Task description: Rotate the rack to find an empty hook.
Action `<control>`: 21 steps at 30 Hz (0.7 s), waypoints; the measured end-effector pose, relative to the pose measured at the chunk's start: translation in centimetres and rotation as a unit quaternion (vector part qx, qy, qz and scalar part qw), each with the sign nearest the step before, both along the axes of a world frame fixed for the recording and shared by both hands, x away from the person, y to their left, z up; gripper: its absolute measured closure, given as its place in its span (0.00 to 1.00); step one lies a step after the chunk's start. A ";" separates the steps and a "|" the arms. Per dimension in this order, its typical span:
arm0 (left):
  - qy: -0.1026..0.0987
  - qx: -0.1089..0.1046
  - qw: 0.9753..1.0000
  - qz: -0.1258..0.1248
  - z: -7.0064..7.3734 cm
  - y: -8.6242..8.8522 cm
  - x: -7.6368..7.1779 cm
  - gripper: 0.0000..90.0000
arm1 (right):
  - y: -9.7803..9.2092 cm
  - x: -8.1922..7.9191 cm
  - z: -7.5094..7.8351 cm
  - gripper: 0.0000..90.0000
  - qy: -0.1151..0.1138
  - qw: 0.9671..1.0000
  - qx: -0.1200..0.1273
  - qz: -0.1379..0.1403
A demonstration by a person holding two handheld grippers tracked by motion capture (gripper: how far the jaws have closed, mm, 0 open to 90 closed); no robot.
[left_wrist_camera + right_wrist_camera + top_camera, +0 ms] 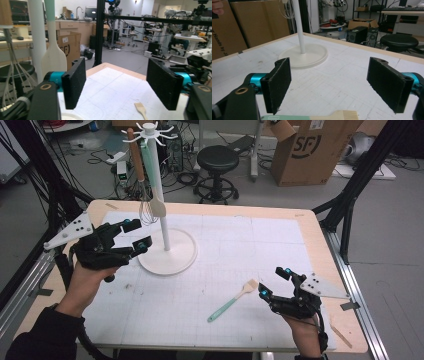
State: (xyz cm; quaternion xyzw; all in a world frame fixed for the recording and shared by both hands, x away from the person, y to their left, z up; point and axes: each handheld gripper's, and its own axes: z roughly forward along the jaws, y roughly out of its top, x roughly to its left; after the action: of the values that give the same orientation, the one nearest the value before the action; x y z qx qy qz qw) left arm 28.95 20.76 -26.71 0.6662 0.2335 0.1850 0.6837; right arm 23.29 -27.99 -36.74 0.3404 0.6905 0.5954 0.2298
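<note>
One brush [233, 301] lying flat — two utensils [150, 205] hanging.

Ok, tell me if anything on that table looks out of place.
One thing: the brush lies flat on the mat near the right claw, while the whisk and spatula hang from the rack. Nothing looks spilled or damaged.
</note>
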 end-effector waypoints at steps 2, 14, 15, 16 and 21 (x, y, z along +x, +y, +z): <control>0.000 0.005 1.000 -0.002 0.3 0.0 0.1 0.50 | -0.1 0.0 0.0 0.21 -0.001 1.000 0.001 0.000; -0.005 0.017 0.999 -0.037 3.6 -1.6 1.7 1.00 | -0.4 -0.2 0.1 0.21 -0.003 1.000 0.014 0.004; -0.005 0.015 0.999 -0.038 3.9 -1.7 1.9 1.00 | -0.4 -0.3 0.1 0.21 -0.004 1.000 0.015 0.004; -0.006 0.014 0.999 -0.036 4.2 -1.8 2.0 1.00 | -0.4 -0.3 0.2 0.21 -0.005 1.000 0.016 0.004; -0.014 0.014 0.999 -0.036 6.2 -2.6 3.0 1.00 | -0.3 -0.4 0.4 0.21 -0.006 1.000 0.013 0.009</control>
State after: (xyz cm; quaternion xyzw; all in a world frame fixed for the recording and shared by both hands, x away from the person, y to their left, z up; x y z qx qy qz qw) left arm 31.91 18.11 -20.49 0.6813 0.1971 0.1724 0.6835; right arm 22.90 -28.33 -36.37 0.3333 0.6847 0.6083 0.2238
